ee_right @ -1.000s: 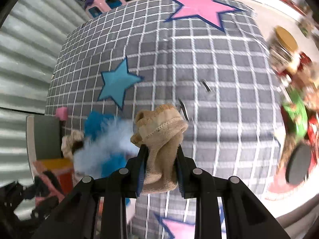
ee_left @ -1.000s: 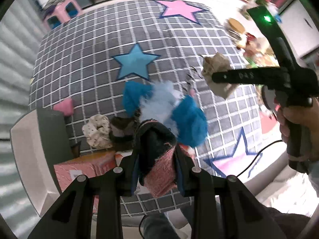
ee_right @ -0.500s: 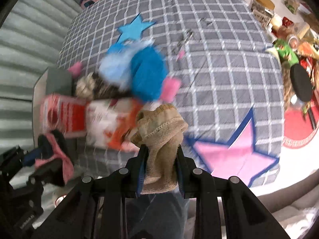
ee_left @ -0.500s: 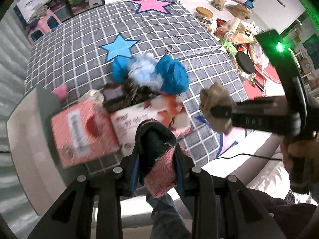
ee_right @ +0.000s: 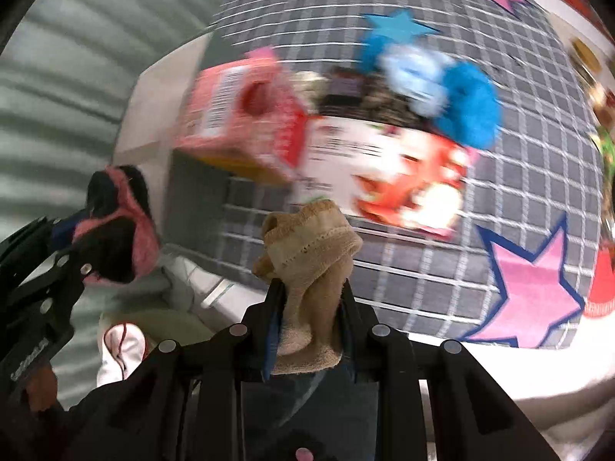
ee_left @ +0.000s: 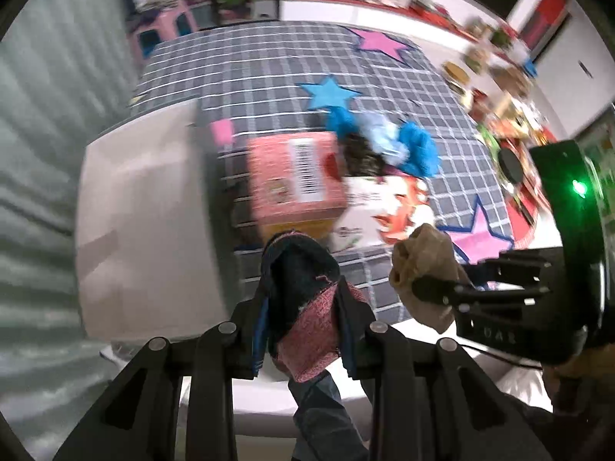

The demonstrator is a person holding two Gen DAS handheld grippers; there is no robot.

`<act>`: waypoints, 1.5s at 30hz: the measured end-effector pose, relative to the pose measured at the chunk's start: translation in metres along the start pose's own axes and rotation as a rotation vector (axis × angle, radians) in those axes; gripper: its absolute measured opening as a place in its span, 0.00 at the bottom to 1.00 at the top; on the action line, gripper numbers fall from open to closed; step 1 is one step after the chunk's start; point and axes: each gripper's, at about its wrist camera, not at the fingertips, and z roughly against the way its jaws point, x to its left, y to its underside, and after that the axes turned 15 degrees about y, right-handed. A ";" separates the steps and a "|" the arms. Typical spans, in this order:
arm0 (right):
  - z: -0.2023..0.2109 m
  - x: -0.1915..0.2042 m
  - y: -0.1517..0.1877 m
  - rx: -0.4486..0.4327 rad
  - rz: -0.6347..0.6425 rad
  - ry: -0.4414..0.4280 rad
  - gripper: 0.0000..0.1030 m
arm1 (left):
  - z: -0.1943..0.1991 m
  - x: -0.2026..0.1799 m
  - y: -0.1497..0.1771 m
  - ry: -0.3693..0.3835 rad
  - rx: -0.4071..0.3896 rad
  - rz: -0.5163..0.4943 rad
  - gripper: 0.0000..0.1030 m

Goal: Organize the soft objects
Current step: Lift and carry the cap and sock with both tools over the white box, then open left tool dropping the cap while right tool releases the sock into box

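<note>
A grey checked star-patterned cloth (ee_left: pixel 269 88) is covering the table, with a white bin (ee_left: pixel 146 223) sitting at its left edge. A pink carton (ee_left: pixel 296 176) and a white-and-red packet (ee_left: pixel 384 211) are lying near the front edge, just beside each other. Behind them a blue fluffy toy (ee_left: pixel 415 146) is resting against a dark speckled soft item (ee_left: pixel 361 153). The left gripper (ee_left: pixel 303 303) is pinching a dark-and-pink sock (ee_left: pixel 307 307) narrowly, over the front edge beside the bin. The right gripper (ee_right: pixel 311 303) is clamping a tan sock (ee_right: pixel 311 253), hanging over the front edge too.
</note>
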 end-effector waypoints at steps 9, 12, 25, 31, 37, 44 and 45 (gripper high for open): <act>0.020 0.089 -0.025 -0.071 0.196 -0.034 0.27 | 0.031 0.081 0.025 -0.111 -0.095 0.230 0.32; 0.023 0.112 -0.034 -0.082 0.242 -0.050 0.27 | 0.039 0.108 0.034 -0.137 -0.119 0.311 0.32; 0.021 0.180 -0.057 -0.090 0.384 -0.023 0.28 | 0.035 0.156 0.053 -0.210 -0.120 0.472 0.32; 0.016 0.193 -0.068 -0.080 0.405 -0.001 0.28 | 0.030 0.172 0.054 -0.214 -0.114 0.499 0.32; 0.002 0.206 -0.079 -0.060 0.419 0.013 0.28 | 0.019 0.185 0.051 -0.234 -0.088 0.516 0.32; -0.027 0.219 -0.097 -0.019 0.409 0.019 0.28 | -0.009 0.205 0.040 -0.267 -0.036 0.501 0.32; -0.032 0.221 -0.098 -0.015 0.411 0.021 0.28 | -0.013 0.208 0.040 -0.269 -0.025 0.501 0.32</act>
